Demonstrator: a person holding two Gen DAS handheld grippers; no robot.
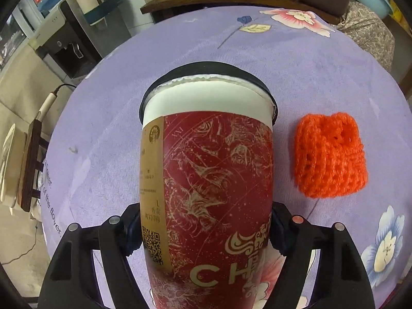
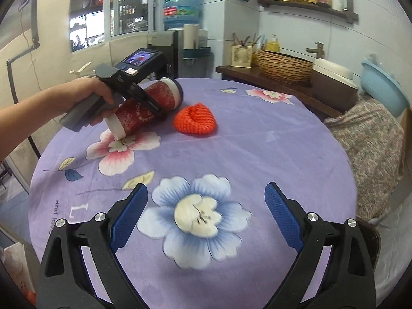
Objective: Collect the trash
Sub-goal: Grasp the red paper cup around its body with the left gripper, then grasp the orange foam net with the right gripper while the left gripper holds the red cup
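A red paper cup with a white rim band and black lid lies tilted on the purple flowered tablecloth. My left gripper is shut on its middle, with the dark pads against both sides of the cup. In the right wrist view a hand holds that gripper over the cup at the table's far left. An orange foam net rests just right of the cup, also seen as the orange net. My right gripper hangs open over a blue printed flower, with nothing between its blue pads.
A water dispenser stands behind the table. On the wooden counter sit a wicker basket and a utensil box. A blue basin and a floral-covered seat are at the right. A stool stands left.
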